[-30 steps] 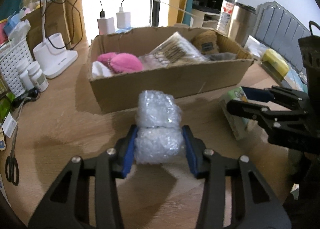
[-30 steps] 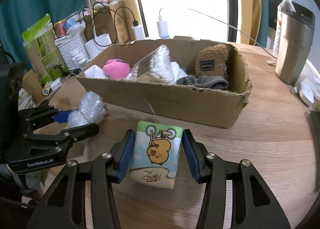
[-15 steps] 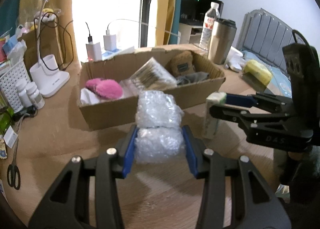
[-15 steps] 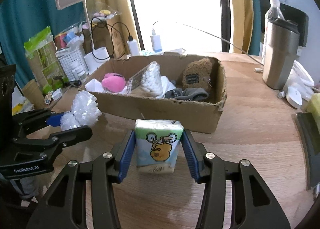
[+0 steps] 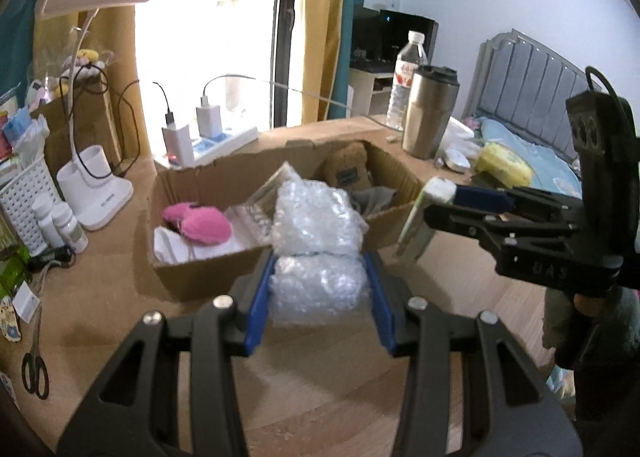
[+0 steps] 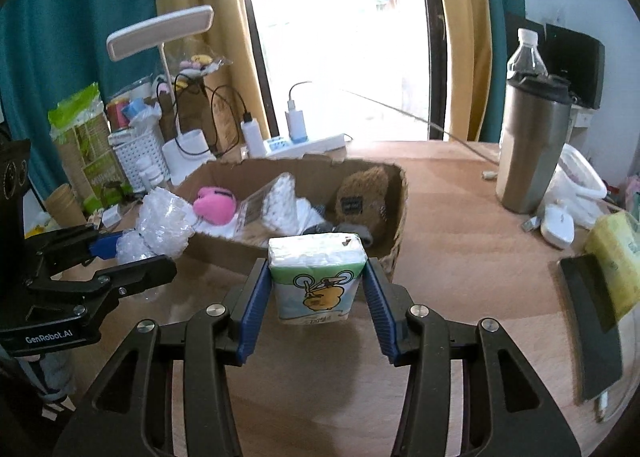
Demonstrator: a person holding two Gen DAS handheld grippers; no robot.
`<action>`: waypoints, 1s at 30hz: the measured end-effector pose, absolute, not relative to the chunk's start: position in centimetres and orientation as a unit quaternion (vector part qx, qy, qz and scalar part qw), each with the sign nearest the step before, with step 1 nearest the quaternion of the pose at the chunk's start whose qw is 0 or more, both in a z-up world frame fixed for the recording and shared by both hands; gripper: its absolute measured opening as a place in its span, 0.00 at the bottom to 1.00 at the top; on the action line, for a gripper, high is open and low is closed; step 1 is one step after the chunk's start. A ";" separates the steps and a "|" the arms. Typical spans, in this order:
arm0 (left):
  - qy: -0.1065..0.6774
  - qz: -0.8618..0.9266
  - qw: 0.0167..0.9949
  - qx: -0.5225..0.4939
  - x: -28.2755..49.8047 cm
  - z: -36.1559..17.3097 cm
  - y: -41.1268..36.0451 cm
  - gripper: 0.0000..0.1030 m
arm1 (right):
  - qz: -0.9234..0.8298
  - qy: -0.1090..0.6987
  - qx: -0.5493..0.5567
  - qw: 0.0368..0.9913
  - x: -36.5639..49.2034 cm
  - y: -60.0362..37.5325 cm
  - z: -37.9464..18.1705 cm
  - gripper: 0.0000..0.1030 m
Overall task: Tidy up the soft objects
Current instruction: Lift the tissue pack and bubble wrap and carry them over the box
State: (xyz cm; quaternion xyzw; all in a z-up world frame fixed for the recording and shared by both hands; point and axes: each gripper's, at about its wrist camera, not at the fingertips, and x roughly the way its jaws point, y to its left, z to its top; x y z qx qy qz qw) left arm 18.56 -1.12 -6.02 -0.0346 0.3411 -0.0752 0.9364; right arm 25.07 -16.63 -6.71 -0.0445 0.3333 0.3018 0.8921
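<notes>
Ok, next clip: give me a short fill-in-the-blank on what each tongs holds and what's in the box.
1. The left tongs are shut on a wad of ____.
2. The right tongs grip a tissue pack printed with a cartoon animal riding a ____.
3. Inside the cardboard box, the plush toy nearest the left tongs is coloured ____.
4. On the table right of the box stands a steel ____ with a black lid.

Missing words: bubble wrap; bicycle; pink; tumbler
</notes>
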 end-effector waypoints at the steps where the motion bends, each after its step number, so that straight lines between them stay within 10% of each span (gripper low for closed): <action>1: 0.337 -0.074 0.938 -0.036 18.6 -5.7 -1.1 0.44 | 0.302 0.330 -0.044 0.893 25.2 -16.7 -6.5 0.48; 30: 0.321 -0.070 0.944 -0.035 22.9 -4.2 -2.1 0.44 | 0.319 0.287 -0.038 0.902 29.2 -17.8 -3.6 0.48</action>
